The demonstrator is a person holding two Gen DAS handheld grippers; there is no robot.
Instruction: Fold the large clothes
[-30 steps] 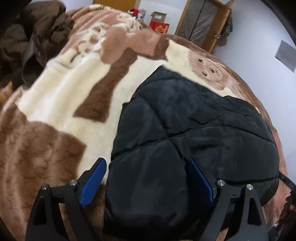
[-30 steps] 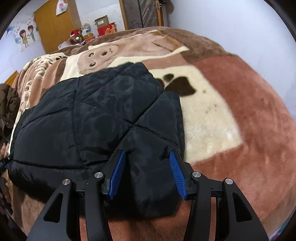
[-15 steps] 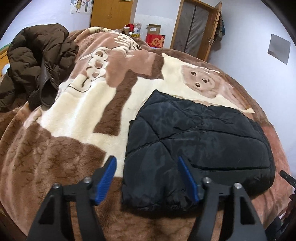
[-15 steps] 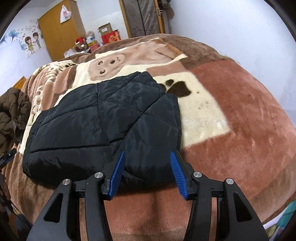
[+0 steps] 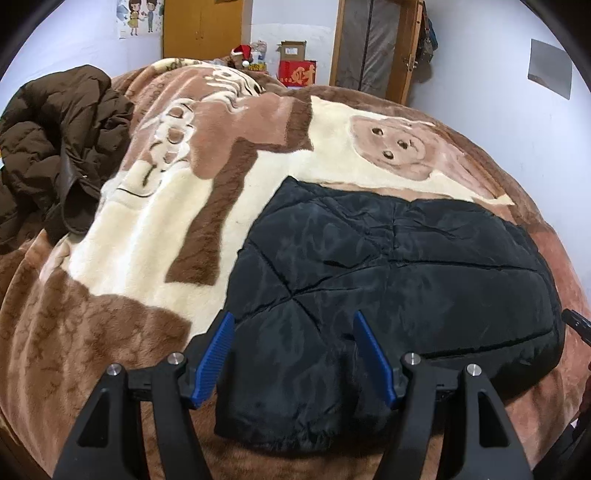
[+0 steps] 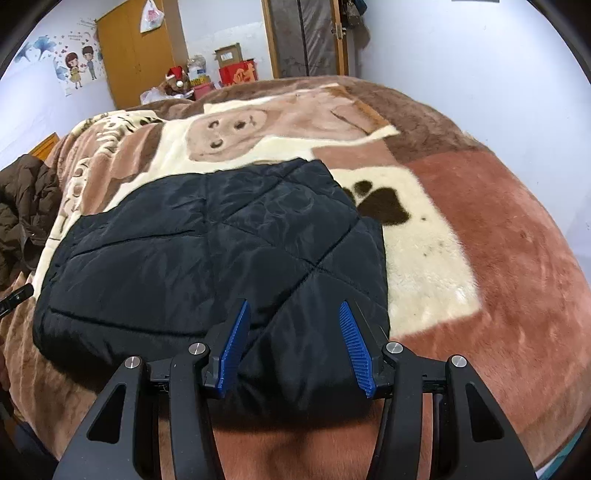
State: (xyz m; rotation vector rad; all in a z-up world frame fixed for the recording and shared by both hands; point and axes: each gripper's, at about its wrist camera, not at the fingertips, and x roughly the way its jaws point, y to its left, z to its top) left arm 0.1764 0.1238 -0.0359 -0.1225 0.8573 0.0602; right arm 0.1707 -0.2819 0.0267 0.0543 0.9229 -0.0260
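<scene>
A black quilted jacket [image 5: 406, 266] [image 6: 184, 251] lies folded into a flat, thick rectangle on the brown and cream blanket [image 5: 129, 221] [image 6: 480, 221] of a bed. My left gripper [image 5: 292, 317] hovers over the jacket's near left corner, its blue pads apart and pressing on nothing. Above the near right corner, my right gripper [image 6: 293, 302] is open too, with the fabric lying below it and not pinched.
A crumpled dark brown coat [image 5: 55, 140] [image 6: 22, 206] sits at the bed's left side. A wall runs close along the right. Past the far end stand boxes [image 5: 295, 66], a wooden wardrobe [image 5: 207, 29] and a door [image 5: 376, 44].
My left gripper has lifted and drawn back from the jacket, and its jaws have narrowed somewhat. The right gripper pulled back, then came in again. The jacket has stayed flat.
</scene>
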